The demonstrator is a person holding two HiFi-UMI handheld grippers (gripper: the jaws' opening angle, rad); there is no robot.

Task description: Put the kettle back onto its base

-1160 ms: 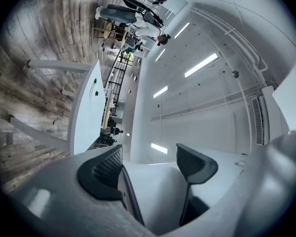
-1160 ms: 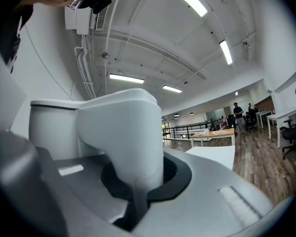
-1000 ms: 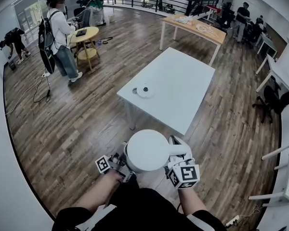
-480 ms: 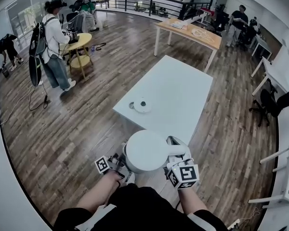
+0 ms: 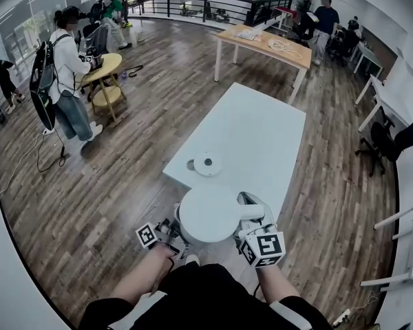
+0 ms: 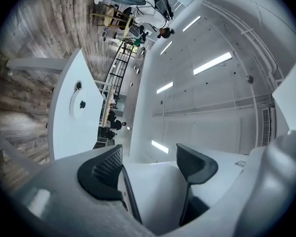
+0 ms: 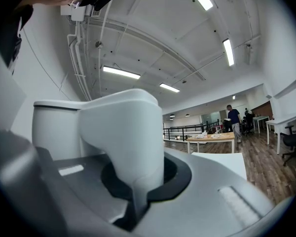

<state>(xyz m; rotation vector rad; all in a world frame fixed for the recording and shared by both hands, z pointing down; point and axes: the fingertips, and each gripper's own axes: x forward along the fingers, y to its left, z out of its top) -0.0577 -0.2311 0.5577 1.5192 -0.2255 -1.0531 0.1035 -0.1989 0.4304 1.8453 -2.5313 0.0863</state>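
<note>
While the right gripper (image 5: 250, 207) stands clamped shut on the handle (image 7: 123, 127) of the white kettle (image 5: 206, 215), the person holds the vessel in the air just short of the near corner of the white table (image 5: 261, 126). The round base (image 5: 208, 163) waits empty on that corner, a little ahead of the kettle and clear of it. The left gripper (image 5: 173, 231) sits low against the kettle's left side with its jaws apart and nothing pinched between the pads; whether it actually props the body cannot be told, since the kettle's own bulk hides the contact from above. The kettle looks like a rigid, smooth plastic shell, probably slippery on its rounded wall and heavier if it holds water, which no view shows. The handle is the sound place to take it, as the closed jaws wrap it fully, though a one-sided grip would likely let the body swing, so a steadying touch low on the opposite wall seems wise. Setting down will call for keeping it upright and centring its foot over the base's middle stud.
</note>
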